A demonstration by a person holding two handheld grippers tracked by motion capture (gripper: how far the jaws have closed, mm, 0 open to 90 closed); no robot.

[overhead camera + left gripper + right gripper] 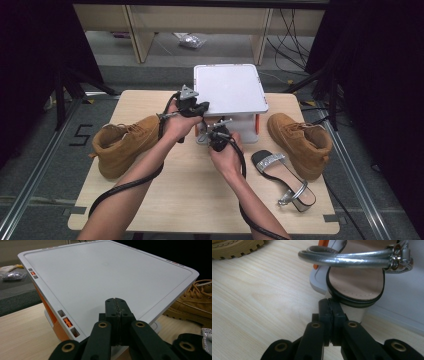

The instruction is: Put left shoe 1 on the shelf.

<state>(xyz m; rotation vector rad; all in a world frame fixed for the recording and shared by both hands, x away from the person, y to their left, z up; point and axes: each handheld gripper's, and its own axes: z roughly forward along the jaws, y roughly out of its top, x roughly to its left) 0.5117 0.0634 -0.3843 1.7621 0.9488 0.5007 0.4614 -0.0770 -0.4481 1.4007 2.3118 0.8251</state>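
- Nearest you, a second sandal [282, 176] lies flat on the table [190, 200], right of your right forearm and untouched. It is black-edged with a glittery toe band.
- Next, your right gripper [329, 301] is clenched, jaws pressed together. Its tips sit right at the back rim of the sandal [355, 282] you are working on. Whether they nip that rim, I cannot tell.
- That sandal stands at the foot of the box [230, 90], heel towards you. It has a pale pink insole, a black edge, a doubled silver ankle strap with a buckle and a block heel.
- Further in, your left gripper [117, 301] is also clenched and holds nothing. It hangs over the near edge of the lid [107, 272].
- The lid is flat, pale grey and closed, with orange catches along its sides.
- Two tan boots [127, 142] [302, 142] lie well apart at the table's left and right.
- As I judge it, you are early on: no shoe is stowed and the box is shut. Opening it and moving both sandals and both boots all remain.
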